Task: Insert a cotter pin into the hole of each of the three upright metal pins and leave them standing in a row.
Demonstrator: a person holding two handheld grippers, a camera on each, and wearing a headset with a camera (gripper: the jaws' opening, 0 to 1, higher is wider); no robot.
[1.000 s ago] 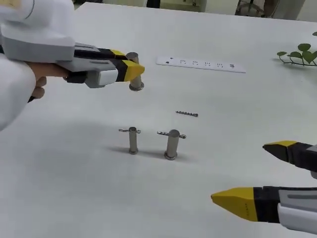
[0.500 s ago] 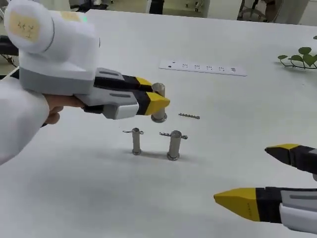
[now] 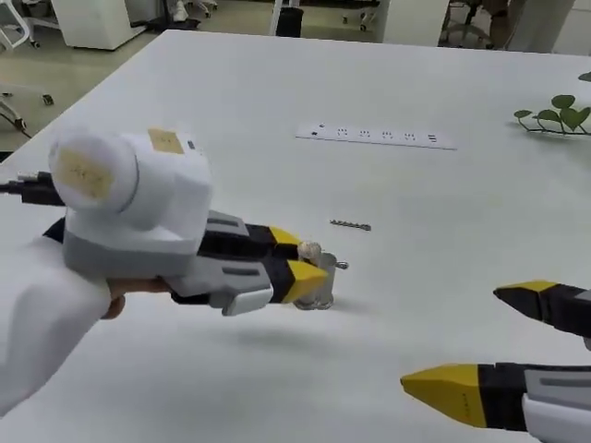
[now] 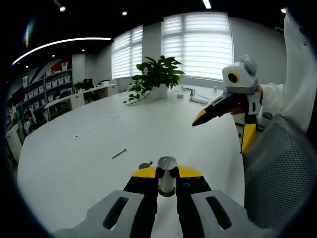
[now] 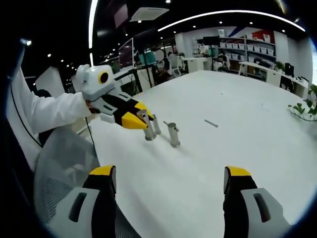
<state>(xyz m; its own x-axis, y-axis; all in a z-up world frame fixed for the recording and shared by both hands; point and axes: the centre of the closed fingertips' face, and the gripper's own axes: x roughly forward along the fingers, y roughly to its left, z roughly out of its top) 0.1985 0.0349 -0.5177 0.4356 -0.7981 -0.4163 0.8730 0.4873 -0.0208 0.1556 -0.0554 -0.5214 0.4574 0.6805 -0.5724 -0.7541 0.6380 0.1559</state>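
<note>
My left gripper (image 3: pixel 305 260) is shut on a bare upright metal pin (image 3: pixel 310 250), gripped just below its head (image 4: pixel 167 179). It holds the pin low over the table, right beside two standing pins that each carry a cotter pin (image 5: pixel 156 124) (image 5: pixel 173 134). In the head view the gripper hides one of them; the other (image 3: pixel 326 280) shows just behind the held pin. Whether the held pin (image 5: pixel 147 127) touches the table I cannot tell. A loose cotter pin (image 3: pixel 351 224) lies flat a little beyond. My right gripper (image 3: pixel 452 337) hovers open and holding nothing at the near right.
A white power strip (image 3: pixel 374 137) lies farther back on the white table (image 3: pixel 231 138). A green plant (image 3: pixel 559 106) stands at the far right edge. A grey mesh chair (image 4: pixel 282 163) sits by the table's near side.
My left gripper has carried the bare pin from the far left towards me and down, bringing it next to the two pinned ones. The right gripper has stayed put.
</note>
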